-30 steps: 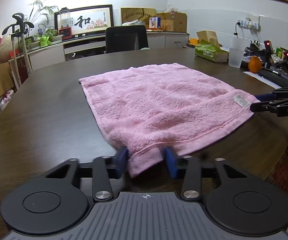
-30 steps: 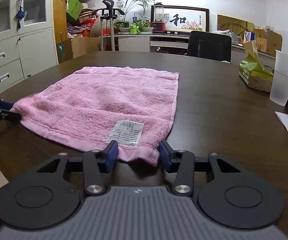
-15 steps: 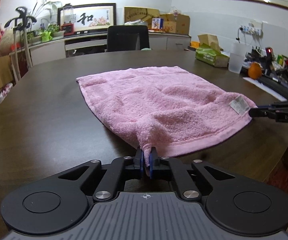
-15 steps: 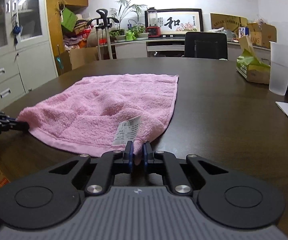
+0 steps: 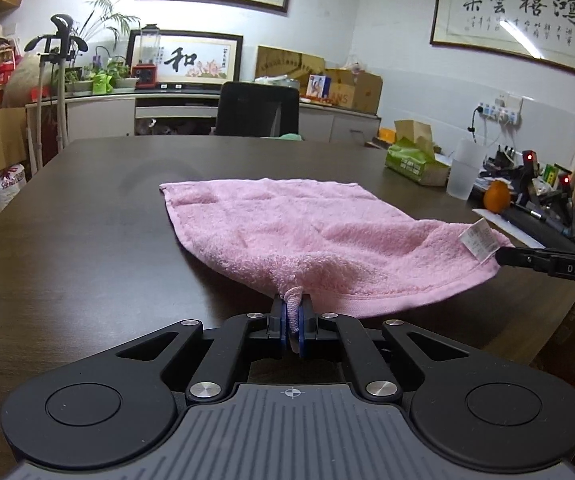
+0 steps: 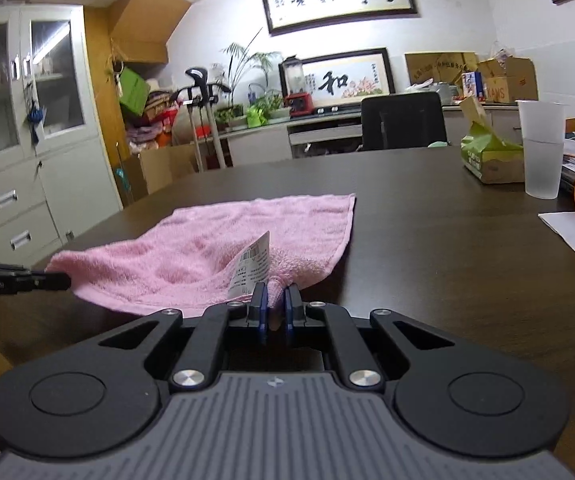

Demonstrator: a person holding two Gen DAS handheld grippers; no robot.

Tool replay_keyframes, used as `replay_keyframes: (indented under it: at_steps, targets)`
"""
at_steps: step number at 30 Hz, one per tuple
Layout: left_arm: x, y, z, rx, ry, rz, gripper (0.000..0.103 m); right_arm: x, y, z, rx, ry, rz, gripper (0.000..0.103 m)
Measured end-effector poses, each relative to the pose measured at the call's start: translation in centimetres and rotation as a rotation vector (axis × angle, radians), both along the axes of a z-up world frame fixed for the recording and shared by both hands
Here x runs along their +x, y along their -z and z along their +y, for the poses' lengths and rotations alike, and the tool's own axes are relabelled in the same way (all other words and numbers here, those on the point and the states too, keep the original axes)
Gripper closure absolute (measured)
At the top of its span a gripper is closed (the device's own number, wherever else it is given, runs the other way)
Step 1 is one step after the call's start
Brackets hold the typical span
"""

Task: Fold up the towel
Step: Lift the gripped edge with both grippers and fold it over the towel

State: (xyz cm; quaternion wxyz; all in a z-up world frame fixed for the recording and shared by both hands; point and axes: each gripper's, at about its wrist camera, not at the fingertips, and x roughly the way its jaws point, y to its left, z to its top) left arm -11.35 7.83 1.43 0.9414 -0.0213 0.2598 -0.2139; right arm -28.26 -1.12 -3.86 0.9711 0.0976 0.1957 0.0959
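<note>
**Both near corners pinched, towel stretching away toward the far edge**

The table (image 5: 87, 248) is carrying everything, dark and broad, with the chair (image 5: 257, 109) standing at its far side; a tissue box (image 5: 415, 158), a plastic cup (image 5: 463, 174) and an orange (image 5: 496, 197) are sitting well off to the right, apart from the work.

The towel (image 5: 287, 232) is lying spread on the table, pink, its far edge resting flat while its near edge is lifting slightly off the wood; it is running away from both hands, so the cloth lies straight ahead of the fingers in each wrist view, and its far edge looks like the target for the coming fold.

The left gripper (image 5: 294, 330) is clenching the near left corner, a small twist of pink showing between its blue fingers (image 5: 283, 330); the right gripper (image 6: 275, 314) is clenching the near right corner likewise, cloth bunching between its fingers (image 6: 262, 316), with the white label (image 6: 252, 268) standing up just beside them.

Each gripper is showing in the other's view at the opposite end of the near hem, so the hem is spanning between them, sagging a little in the middle; neither hand looks nearer the far edge than the other, which suggests both corners need carrying forward together, level, to keep the fold square.
</note>
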Motion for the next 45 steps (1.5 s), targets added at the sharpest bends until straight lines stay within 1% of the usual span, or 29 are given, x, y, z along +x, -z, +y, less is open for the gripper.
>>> replay_keyframes:
  at_steps: [9, 21, 30, 36, 39, 45]
  targets:
    - [1.0, -1.1, 1.1, -0.037, -0.001, -0.002, 0.098, 0.2, -1.1, 0.2, 0.045, 0.027, -0.044, 0.094]
    - [2.5, -1.9, 2.1, -0.07, -0.021, 0.001, 0.098, 1.1, -2.4, 1.2, 0.047, 0.034, -0.054, 0.094]
    - [3.3, -2.9, 2.6, -0.073, -0.054, -0.022, 0.098, 2.2, -3.1, 2.1, 0.041, 0.025, -0.067, 0.094]
    - [4.2, -3.3, 2.6, -0.078, -0.068, -0.017, 0.098, 3.7, -3.6, 2.1, 0.055, 0.027, -0.05, 0.094]
    - [5.0, -3.5, 2.5, -0.082, -0.08, -0.002, 0.098, 4.5, -4.2, 2.2, 0.054, 0.031, -0.054, 0.094]
    - [6.9, -4.2, 2.5, -0.082, -0.106, 0.017, 0.098, 7.5, -5.4, 1.8, 0.062, 0.029, -0.042, 0.094]
